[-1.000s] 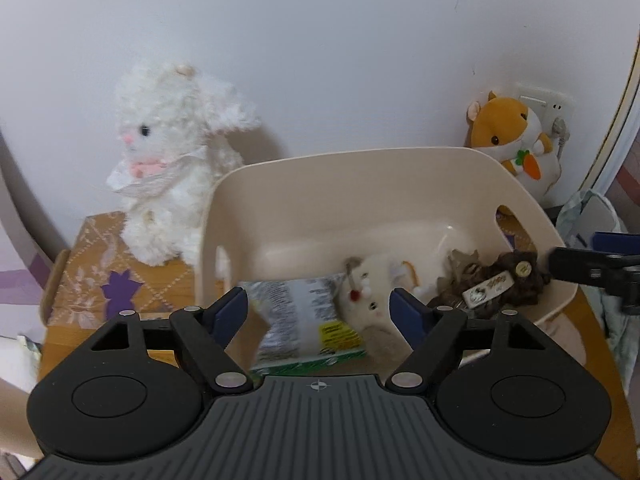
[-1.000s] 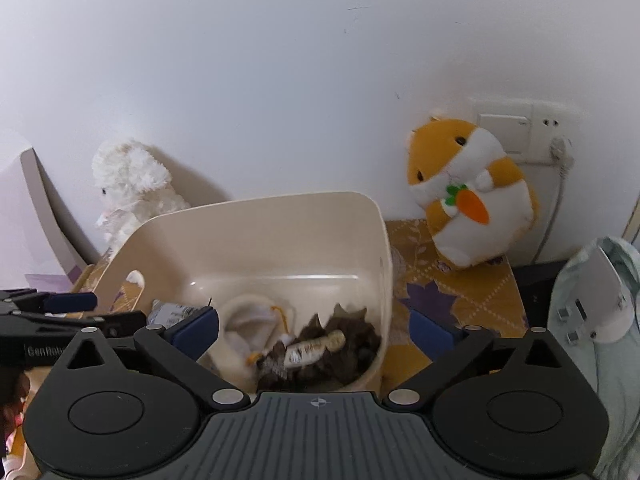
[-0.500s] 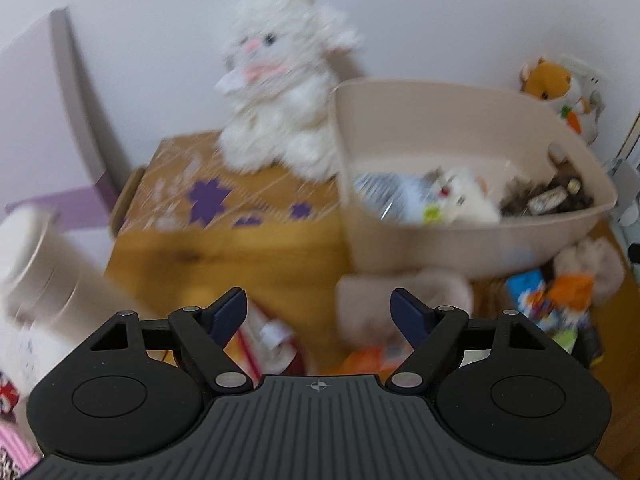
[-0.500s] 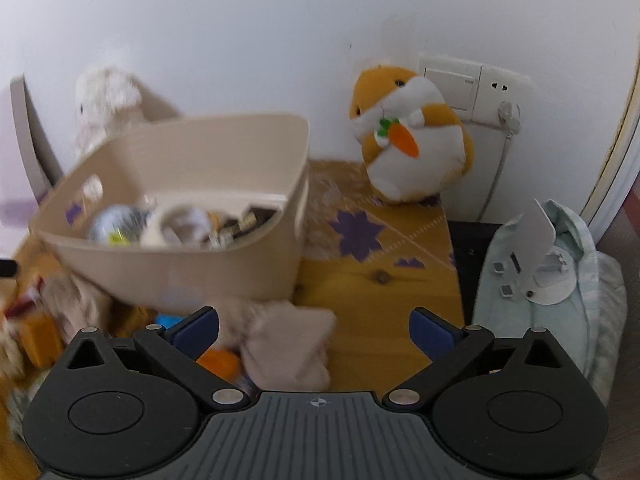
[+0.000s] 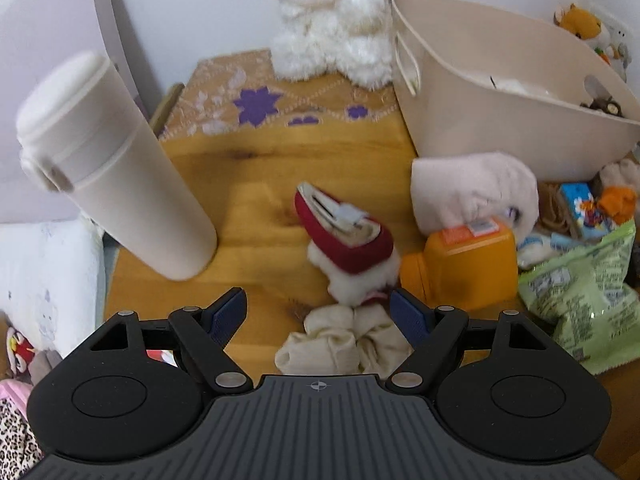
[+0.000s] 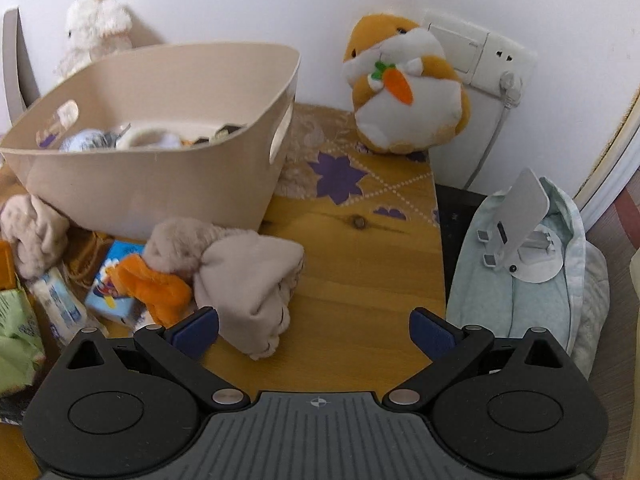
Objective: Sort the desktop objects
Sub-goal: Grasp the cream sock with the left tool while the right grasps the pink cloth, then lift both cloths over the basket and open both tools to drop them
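Observation:
A beige bin stands on the wooden table and holds several small items. In front of it lie loose objects: a red and white plush shoe, cream socks, an orange bottle, a pink cloth, a green snack bag, a blue carton, an orange plush piece and a beige plush cloth. My left gripper is open and empty above the socks and shoe. My right gripper is open and empty over the table beside the beige cloth.
A tall cream flask stands at the left. A white plush rabbit and an orange hamster plush sit against the wall. A wall socket with a cable and a phone stand on a pale garment are at the right.
Both grippers have pulled back from the bin and tilted down toward the table. The loose objects in front of the bin have come into view. Both stay open and empty.

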Motion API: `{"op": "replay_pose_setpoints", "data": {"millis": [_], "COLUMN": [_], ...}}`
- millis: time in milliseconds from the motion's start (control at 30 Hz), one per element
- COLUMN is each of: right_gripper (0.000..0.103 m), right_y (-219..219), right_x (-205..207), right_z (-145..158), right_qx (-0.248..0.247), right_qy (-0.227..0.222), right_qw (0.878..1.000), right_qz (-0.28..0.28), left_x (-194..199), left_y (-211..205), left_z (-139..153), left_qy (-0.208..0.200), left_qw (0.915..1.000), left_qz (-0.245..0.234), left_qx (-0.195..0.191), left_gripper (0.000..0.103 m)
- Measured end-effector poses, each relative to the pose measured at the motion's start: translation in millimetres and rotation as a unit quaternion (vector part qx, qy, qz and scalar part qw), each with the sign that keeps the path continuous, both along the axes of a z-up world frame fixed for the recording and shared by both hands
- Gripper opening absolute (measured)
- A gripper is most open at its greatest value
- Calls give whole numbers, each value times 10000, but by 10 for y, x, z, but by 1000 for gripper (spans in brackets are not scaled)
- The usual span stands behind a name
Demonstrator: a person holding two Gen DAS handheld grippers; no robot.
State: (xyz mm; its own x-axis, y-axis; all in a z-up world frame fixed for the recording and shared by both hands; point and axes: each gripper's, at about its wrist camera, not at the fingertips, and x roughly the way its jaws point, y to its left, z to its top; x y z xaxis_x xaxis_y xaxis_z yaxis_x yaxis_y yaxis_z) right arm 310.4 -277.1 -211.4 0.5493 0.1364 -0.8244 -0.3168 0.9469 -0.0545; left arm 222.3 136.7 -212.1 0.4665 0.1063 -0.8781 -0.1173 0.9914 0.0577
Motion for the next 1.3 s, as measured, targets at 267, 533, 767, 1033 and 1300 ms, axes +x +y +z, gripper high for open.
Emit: {"op": "replay_pose_setpoints", "data": {"millis": [267, 533, 767, 1033, 1300], "right_gripper": [103, 103, 101, 59, 32], "right_y": [120, 332, 382, 350, 311], "right_x": [50, 147, 222, 216, 110], "right_z": [-95, -159, -261, -233, -186], "right_qx": [-152, -432, -426, 115, 191], "right_qy": [45, -103, -165, 40, 81], "right_qw": [9997, 9975, 9963, 9966, 9971], "right_qz": [210, 551, 727, 820, 731], "left_x": [9, 133, 178, 175, 90], "left_y": [-34, -122, -141, -162, -201], "left_z": [-205, -383, -441, -412, -404], "left_qy": [333, 677, 663, 519, 521], "left_qw": [9990, 9969, 9967, 9977, 9973], "left_qz": [-152, -324, -290, -225, -298], "left_qx": [-243, -248, -372, -383, -431], "left_gripper": [80, 79, 73, 49, 27]}}
